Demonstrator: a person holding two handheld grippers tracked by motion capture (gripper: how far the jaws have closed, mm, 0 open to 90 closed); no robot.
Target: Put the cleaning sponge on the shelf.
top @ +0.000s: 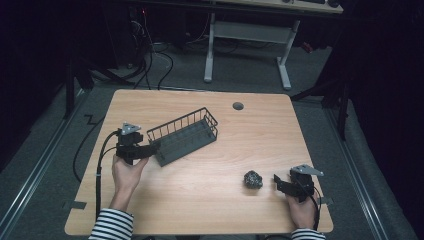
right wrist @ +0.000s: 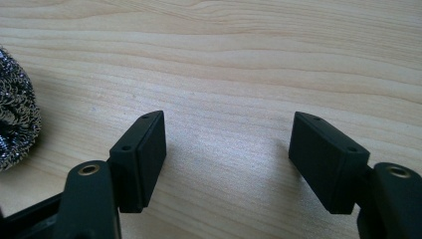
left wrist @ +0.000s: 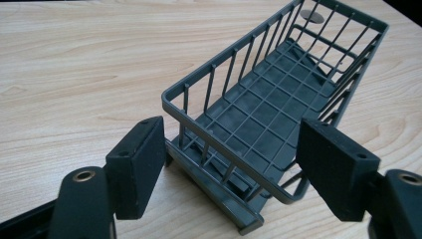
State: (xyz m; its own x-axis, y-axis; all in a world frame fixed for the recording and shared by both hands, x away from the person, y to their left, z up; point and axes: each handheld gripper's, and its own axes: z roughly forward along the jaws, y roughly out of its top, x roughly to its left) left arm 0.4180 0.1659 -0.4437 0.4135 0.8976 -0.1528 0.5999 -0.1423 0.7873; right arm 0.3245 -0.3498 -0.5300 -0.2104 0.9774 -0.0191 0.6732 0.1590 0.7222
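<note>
High view: my left tool (top: 150, 149) sits at the near end of the dark wire basket (top: 186, 136), its tips at the basket's short end wall. The basket lies askew on the desk (top: 210, 200), running away from that tool toward the far side. My right tool (top: 278, 181) rests low on the desk, and the steel-wool scourer (top: 253, 179) lies just beyond its tips, apart from them.

Left gripper view: my left tool (left wrist: 231, 164) stands spread, one jaw on each side of the basket's (left wrist: 263, 109) near end wall. I see a gap between each pad and the wire, so nothing is pinched.

Right gripper view: my right tool (right wrist: 229, 159) stands spread over bare desk (right wrist: 224, 64), nothing between its jaws. The scourer (right wrist: 15, 129) lies off to the left of the left jaw, clear of it.
</note>
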